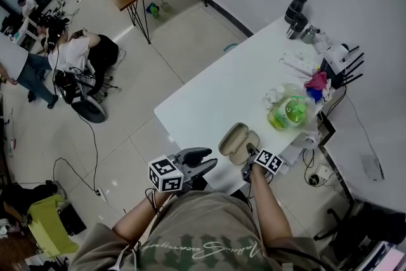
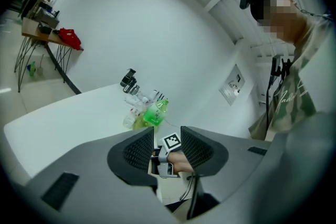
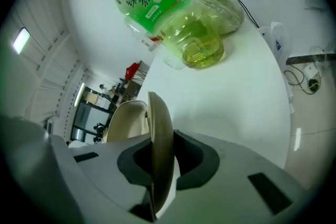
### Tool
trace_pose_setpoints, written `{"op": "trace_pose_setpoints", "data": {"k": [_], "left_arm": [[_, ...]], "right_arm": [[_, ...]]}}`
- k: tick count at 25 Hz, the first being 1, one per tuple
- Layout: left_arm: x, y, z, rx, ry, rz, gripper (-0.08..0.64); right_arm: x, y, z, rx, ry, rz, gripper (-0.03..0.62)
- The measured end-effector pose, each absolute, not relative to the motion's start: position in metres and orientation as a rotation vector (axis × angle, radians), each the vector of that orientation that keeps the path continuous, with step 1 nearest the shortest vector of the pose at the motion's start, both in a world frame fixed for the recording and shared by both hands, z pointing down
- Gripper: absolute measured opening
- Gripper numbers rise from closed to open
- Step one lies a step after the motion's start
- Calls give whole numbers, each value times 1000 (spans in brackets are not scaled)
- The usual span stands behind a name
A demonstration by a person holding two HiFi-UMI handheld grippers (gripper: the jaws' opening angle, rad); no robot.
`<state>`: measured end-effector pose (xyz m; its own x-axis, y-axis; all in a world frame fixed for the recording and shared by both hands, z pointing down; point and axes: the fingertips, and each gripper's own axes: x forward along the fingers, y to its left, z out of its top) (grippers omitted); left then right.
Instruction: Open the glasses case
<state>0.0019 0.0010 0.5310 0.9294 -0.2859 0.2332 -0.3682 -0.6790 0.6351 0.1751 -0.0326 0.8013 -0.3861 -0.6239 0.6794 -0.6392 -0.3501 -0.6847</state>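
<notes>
Right claw (image 1: pixel 249 154): pinching the glasses case (image 1: pixel 236 139) lid; lay it flat gently.
Left claw (image 1: pixel 204 162): wide, empty; could steady its base.

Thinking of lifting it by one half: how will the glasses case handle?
Likely stiff: the half of the glasses case pinched by the right gripper shows a curved shell with no visible bending. The case lies open, so the free half may swing on the hinge. It looks thin-walled, so probably light.
</notes>
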Motion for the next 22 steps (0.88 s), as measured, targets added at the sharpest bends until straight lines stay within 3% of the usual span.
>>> {"op": "trace_pose_setpoints", "data": {"k": [18, 22], "left_arm": [[0, 23, 545, 2298, -443, 154, 152], [0, 22, 542, 2302, -436, 143, 150]], "right_arm": [[164, -38, 830, 1734, -1738, 1609, 49], [161, -44, 809, 1732, -1811, 1554, 126]]}}
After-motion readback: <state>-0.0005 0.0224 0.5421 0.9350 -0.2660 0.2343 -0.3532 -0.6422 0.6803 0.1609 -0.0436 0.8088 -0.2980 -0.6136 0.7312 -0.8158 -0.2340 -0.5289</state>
